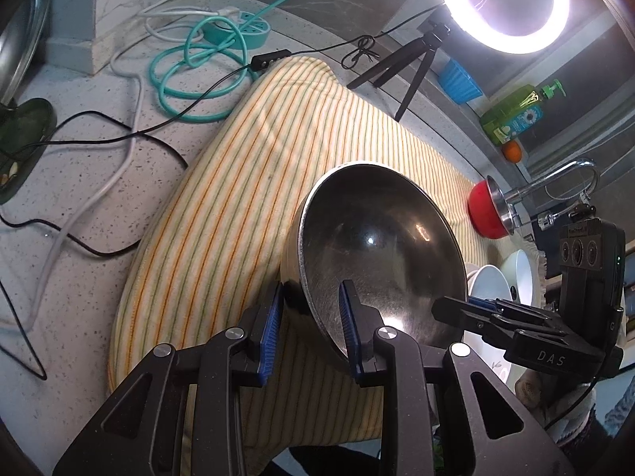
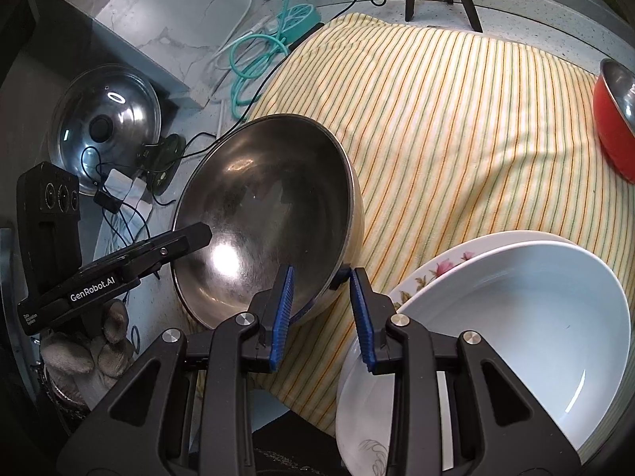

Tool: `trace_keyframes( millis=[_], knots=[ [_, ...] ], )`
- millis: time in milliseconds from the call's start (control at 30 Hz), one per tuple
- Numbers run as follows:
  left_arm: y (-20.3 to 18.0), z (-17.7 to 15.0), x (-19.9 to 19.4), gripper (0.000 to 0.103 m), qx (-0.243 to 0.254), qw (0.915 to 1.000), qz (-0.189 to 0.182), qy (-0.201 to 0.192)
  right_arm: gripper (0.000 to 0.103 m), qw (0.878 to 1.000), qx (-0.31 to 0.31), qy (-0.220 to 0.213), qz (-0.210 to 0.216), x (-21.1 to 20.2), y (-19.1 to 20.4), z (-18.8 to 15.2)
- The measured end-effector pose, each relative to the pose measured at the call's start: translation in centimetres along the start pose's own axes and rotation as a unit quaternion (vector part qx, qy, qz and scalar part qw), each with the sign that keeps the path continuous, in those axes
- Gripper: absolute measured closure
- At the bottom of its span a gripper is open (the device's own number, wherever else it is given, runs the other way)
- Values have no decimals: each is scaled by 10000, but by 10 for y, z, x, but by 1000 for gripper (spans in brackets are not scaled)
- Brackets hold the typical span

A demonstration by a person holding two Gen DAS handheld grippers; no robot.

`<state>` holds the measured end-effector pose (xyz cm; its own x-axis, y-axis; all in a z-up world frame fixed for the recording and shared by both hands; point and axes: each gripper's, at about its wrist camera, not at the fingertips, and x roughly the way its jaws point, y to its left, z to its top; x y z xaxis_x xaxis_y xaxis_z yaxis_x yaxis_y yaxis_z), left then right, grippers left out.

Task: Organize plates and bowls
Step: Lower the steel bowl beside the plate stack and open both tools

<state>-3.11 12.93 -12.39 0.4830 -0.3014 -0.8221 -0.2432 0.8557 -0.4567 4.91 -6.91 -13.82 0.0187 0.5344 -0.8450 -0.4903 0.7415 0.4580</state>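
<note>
A large steel bowl (image 1: 381, 246) sits tilted on the striped cloth (image 1: 222, 214). My left gripper (image 1: 311, 297) straddles its near rim, one pad inside and one outside, with a visible gap. My right gripper (image 2: 321, 281) straddles the bowl's (image 2: 262, 206) opposite rim the same way. Each gripper shows in the other's view: the right one (image 1: 456, 305), the left one (image 2: 198, 236). A white bowl (image 2: 516, 317) lies in a stack of flowered white plates (image 2: 428, 273) at the right. A red bowl with a steel inside (image 2: 615, 119) lies tilted at the cloth's far right.
The stone counter (image 1: 79, 182) carries black, white and teal cables (image 1: 190, 63), a teal power strip (image 1: 242, 27), a ring light on a tripod (image 1: 500, 0) and a pot lid (image 2: 107, 119). A faucet (image 1: 555, 182), soap bottle (image 1: 516, 111) and blue cup (image 1: 458, 79) stand at the back.
</note>
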Motion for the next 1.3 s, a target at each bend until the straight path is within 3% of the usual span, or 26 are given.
trace_keyframes(
  millis=[167, 233, 367, 733, 800, 833, 1300],
  knots=[
    [-1, 0, -3, 76, 19, 10000, 29, -46, 70, 9999, -60, -116, -32, -4, 3, -1],
    [-2, 1, -5, 68, 66, 9999, 83, -91, 67, 9998, -99, -169, -46, -6, 4, -1],
    [-4, 3, -10, 67, 112, 9997, 139, -173, 45, 9991, -175, -373, -136, -15, 7, -2],
    [-16, 11, -24, 51, 196, 9984, 207, -483, 41, 9961, -197, -806, -285, -50, 1, -3],
    [-21, 14, -26, 48, 214, 9984, 170, -500, 25, 9951, -189, -922, -301, -60, -3, -4],
    [-25, 16, -25, 42, 230, 9984, 151, -498, 23, 9943, -187, -1009, -305, -66, -5, -5],
    [-98, 28, -15, 37, 843, 9946, -9, -613, 19, 9818, 178, -1692, -846, -144, -73, -20]
  ],
)
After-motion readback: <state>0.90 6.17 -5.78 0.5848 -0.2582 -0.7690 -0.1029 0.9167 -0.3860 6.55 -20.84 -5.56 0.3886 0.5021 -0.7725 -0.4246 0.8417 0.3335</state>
